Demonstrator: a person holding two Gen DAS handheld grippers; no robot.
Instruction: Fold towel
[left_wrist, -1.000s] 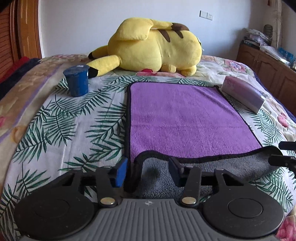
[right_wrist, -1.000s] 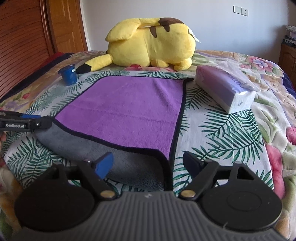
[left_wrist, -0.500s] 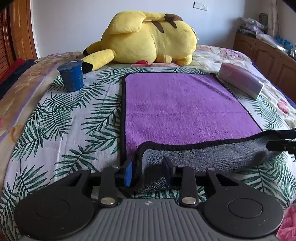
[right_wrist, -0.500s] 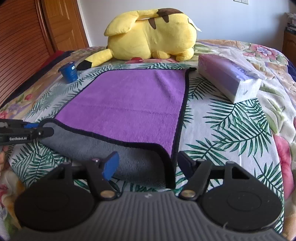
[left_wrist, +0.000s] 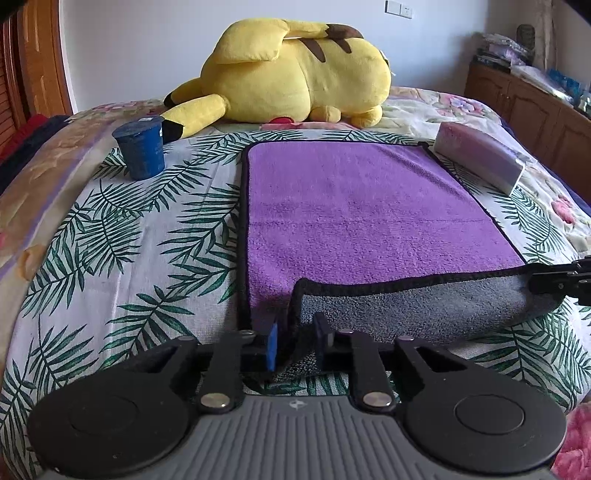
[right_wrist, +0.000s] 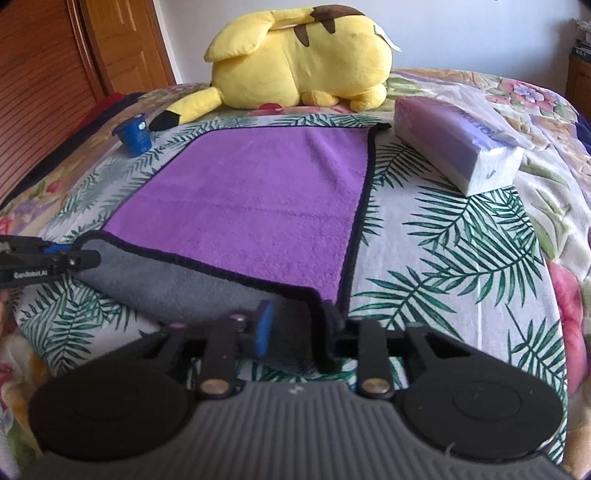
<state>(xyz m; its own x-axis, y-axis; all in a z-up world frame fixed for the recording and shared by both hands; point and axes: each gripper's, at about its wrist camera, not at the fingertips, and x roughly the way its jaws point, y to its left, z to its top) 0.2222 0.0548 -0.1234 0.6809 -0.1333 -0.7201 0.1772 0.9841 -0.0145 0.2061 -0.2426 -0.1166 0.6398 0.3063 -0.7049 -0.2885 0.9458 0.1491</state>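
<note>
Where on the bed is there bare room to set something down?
Free: the bedspread between cup and towel, and the stretch right of the towel, nearer than the tissue pack. Crowded: the far edge by the plush, and the near edge where both grippers work.

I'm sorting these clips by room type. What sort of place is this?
Most likely a home bedroom. The towel lies on a bed with a leaf-print cover, a big yellow plush toy rests at the far end, and wooden cabinets line the wall.
</note>
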